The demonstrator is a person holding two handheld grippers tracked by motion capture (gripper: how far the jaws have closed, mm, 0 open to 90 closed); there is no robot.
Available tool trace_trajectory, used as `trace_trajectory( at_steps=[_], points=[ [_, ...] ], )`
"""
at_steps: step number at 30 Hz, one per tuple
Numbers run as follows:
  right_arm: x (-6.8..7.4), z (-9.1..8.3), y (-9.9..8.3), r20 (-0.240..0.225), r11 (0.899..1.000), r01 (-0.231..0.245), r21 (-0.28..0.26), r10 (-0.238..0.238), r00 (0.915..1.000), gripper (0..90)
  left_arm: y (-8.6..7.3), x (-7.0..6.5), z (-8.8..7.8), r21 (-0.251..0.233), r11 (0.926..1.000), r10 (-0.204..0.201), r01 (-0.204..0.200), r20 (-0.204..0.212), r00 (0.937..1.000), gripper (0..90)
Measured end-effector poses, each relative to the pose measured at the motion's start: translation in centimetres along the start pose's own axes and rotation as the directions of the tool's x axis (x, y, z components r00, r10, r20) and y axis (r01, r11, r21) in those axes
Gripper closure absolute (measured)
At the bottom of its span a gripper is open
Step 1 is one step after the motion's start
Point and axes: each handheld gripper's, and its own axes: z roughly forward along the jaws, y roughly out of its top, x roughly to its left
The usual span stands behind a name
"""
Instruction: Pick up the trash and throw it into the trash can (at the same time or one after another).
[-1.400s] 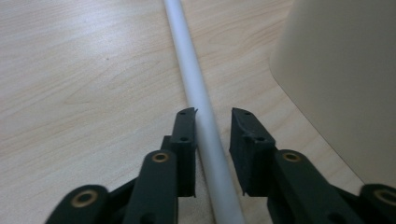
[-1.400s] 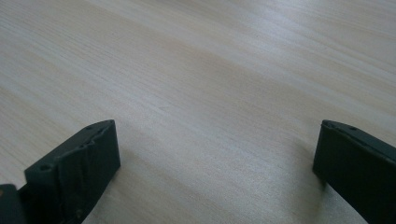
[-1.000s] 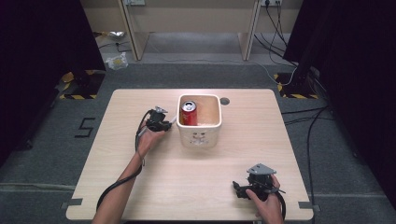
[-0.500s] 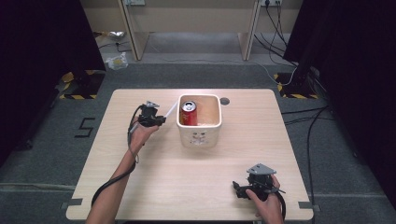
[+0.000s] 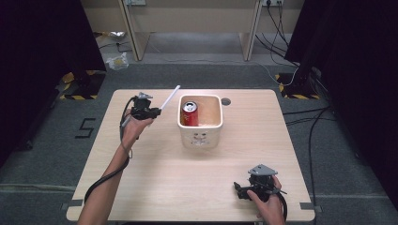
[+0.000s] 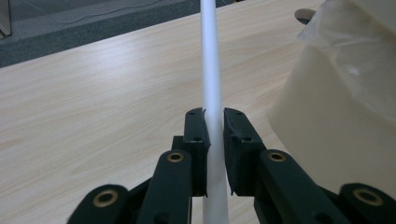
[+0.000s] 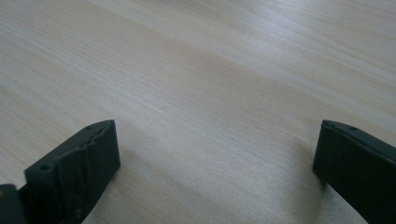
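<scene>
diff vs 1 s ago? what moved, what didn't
The left gripper moved up-frame beside the tub, shut on the white straw throughout; the straw's free end now reaches toward the tub's rim. Unchanged: the red can in the tub, the right gripper open at the table's near edge.

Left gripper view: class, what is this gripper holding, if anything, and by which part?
The left gripper is shut on a white straw, clamped near its lower end, with most of its length sticking out beyond the gripper.
</scene>
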Motion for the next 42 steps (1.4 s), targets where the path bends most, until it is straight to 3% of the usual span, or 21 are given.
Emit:
trace_trajectory(
  at_steps=[7, 17, 22, 33, 42],
  points=[
    [0.0, 0.0, 0.0, 0.000, 1.000, 0.000, 0.000, 0.000, 1.0000, 0.7, 1.5, -0.3, -1.7, -0.027, 0.9994, 0.020, -0.020, 0.013, 0.9997, 79.4],
    [0.0, 0.0, 0.0, 0.000, 1.000, 0.000, 0.000, 0.000, 1.0000, 0.7, 4.0, -2.1, -4.2, -0.074, 0.9946, 0.076, -0.073, 0.036, 0.9964, 79.4],
    [0.0, 0.0, 0.0, 0.000, 1.000, 0.000, 0.000, 0.000, 1.0000, 0.7, 5.3, -3.8, -5.2, -0.110, 0.9904, 0.095, -0.084, 0.092, 0.9912, 79.4],
    [0.0, 0.0, 0.0, -0.001, 1.000, -0.002, 0.000, 0.002, 1.0000, 0.7, 6.8, -6.7, -5.3, -0.136, 0.9842, 0.134, -0.113, 0.156, 0.9787, 79.4],
    [0.0, 0.0, 0.0, 0.000, 1.000, 0.001, 0.000, -0.001, 1.0000, 0.7, 7.4, -9.8, -4.0, -0.127, 0.9798, 0.177, -0.154, 0.193, 0.9651, 79.4]
  ],
)
